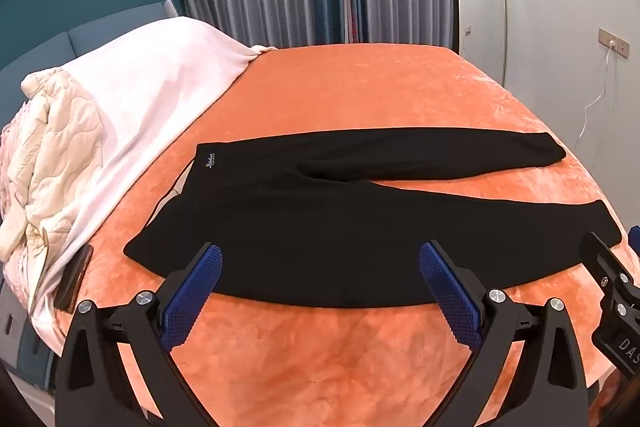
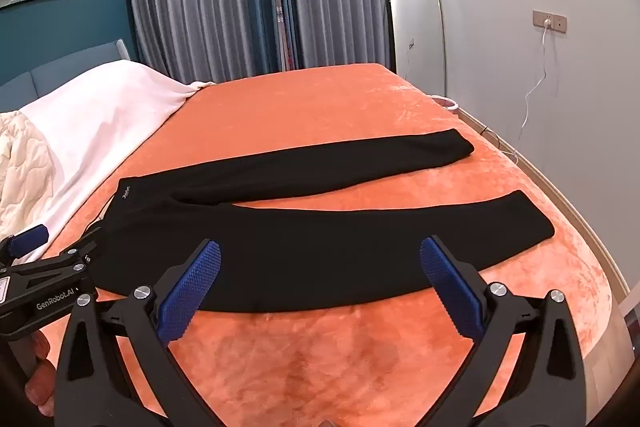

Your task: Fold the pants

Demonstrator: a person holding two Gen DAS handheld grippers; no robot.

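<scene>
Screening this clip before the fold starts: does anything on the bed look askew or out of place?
Nothing damaged or spilled. The black pants lie flat on the orange bedspread, legs splayed apart. A dark phone-like object sits at the edge of the white blanket, beside a bunched cream quilt. Both the left claw and the right claw are open.

The bed (image 1: 360, 87) wore an orange plush cover. On it the black pants (image 1: 320, 227) lay flat, legs spread apart, waistband toward a white blanket (image 1: 152, 79) and cream quilt (image 1: 52, 147); a dark phone (image 1: 74, 277) rested just beside the blanket's edge
</scene>
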